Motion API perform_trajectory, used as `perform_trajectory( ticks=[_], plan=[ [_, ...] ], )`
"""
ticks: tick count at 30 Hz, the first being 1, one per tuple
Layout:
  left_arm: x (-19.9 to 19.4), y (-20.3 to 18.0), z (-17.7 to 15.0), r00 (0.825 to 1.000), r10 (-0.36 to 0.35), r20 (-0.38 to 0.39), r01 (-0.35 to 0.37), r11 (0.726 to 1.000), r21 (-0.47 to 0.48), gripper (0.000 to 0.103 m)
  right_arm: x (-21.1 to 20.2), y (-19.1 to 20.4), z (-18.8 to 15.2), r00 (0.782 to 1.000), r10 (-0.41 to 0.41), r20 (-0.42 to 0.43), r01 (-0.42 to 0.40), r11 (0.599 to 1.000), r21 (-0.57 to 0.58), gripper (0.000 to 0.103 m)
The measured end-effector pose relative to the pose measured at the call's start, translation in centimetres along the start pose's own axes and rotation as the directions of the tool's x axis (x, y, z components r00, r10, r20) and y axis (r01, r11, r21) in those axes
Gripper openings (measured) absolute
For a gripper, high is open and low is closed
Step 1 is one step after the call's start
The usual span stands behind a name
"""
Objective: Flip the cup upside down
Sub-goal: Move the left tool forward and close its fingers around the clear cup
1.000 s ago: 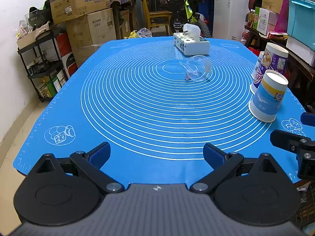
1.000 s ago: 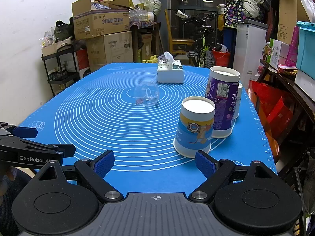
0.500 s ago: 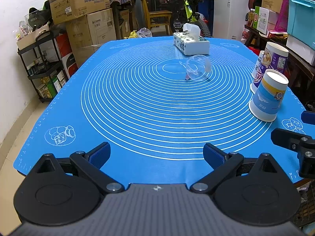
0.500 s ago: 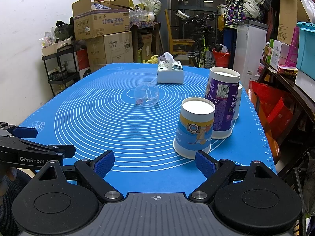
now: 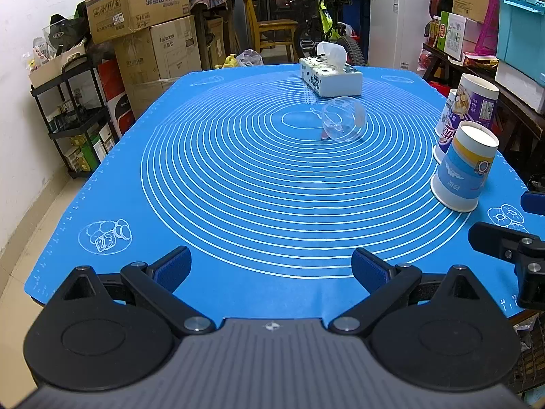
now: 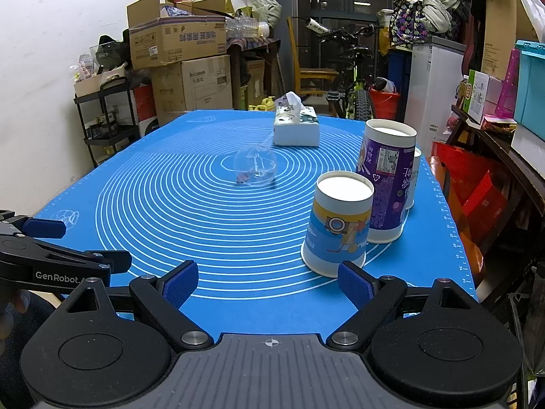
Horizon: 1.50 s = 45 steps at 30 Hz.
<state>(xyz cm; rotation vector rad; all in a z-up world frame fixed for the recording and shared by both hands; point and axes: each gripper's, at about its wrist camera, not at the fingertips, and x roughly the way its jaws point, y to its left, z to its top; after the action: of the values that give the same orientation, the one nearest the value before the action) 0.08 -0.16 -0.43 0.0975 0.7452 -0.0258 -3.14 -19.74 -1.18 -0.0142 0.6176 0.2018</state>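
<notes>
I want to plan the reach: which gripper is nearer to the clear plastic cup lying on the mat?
Neither clearly. The left gripper and the right gripper are both open at the near mat edge, far from the clear plastic cup; it lies ahead-right of the left, ahead-left of the right.

Bare blue mat (image 5: 238,184) lies ahead; paper cups (image 6: 337,225) crowd its right edge, tissue box (image 6: 296,129) far end.

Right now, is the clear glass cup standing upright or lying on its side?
Lying on its side: the clear glass cup rests tipped on the blue mat, its round outline facing the cameras.
</notes>
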Motion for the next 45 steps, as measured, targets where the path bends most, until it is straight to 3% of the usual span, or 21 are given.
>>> perform_trajectory(
  ticks=[11,27,33,45],
  plan=[
    [-0.2,0.1,0.3,1.000,0.002,0.007,-0.003,1.000,0.010,0.099,0.2,-0.1,-0.2,1.000,-0.002,0.001,0.002,1.000,-0.005,0.090],
    [0.5,-0.6,4.2,0.996,-0.003,0.084,-0.001,0.999,0.048,0.099,-0.5,-0.1,5.9,0.993,-0.002,0.118,0.003,1.000,-0.010,0.090],
    [2.4,-1.1,7.1,0.992,-0.003,0.128,-0.002,0.999,0.036,0.099,0.8,-1.2,8.6,0.985,-0.009,0.170,0.001,0.999,0.045,0.090],
    [9.3,-4.1,12.2,0.989,-0.059,0.134,0.055,0.998,0.031,0.100,5.2,-3.5,13.4,0.973,-0.086,0.214,0.064,0.992,0.105,0.090]
  ],
)
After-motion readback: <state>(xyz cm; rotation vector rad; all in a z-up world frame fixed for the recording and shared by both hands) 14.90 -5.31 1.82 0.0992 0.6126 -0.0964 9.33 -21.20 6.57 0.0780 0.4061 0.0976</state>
